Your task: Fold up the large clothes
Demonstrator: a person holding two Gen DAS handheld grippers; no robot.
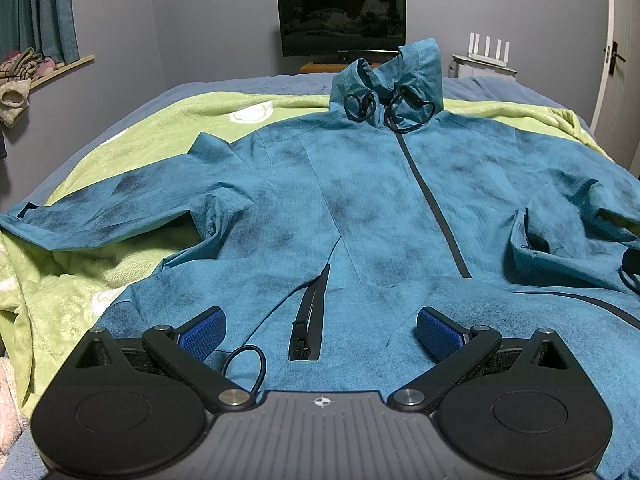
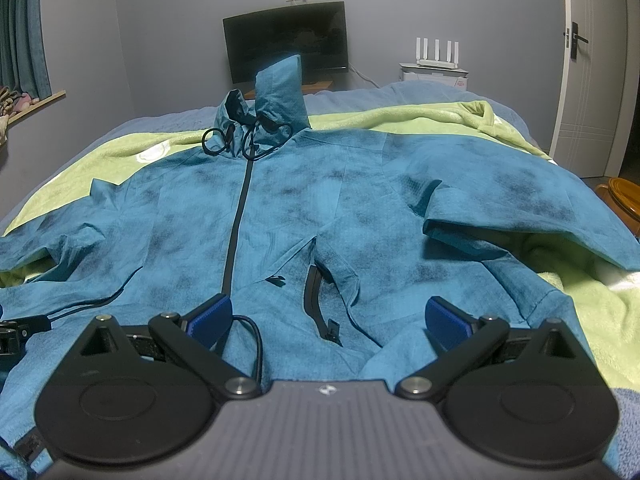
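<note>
1. Left of the front zip (image 1: 430, 204), the jacket (image 1: 352, 200) lies face up and spread across the green blanket (image 1: 132, 136) on the bed, hood (image 1: 400, 76) at the far end toward the monitor (image 1: 342, 20), hem nearest the cameras.
2. Far left of the zip, one sleeve (image 1: 100, 212) runs out to the blanket's edge, its cuff close to where the bedding drops away. A good first fold, I judge, brings that sleeve in across the chest, so pinch near the cuff and lift clear before carrying it over.
3. Nearer the zip, the left gripper (image 1: 320, 334) hovers over the hem with its blue pads wide apart and nothing between them; a pocket zip (image 1: 310, 320) and a loop of drawcord (image 1: 246, 364) lie between the fingers. Take the fabric edge alone, not the cord.
4. Right of the zip, the right gripper (image 2: 326, 322) is likewise spread wide and empty above the hem, another pocket opening (image 2: 316, 304) between its fingers.
5. Farther right, the other sleeve (image 2: 520, 208) is bent, with a raised fold that wants flattening first.
6. Beyond it, the blanket falls off toward a wooden chair (image 2: 620, 204) and the door (image 2: 592, 60); open room is mostly above the bed, so keep sweeps inward.
</note>
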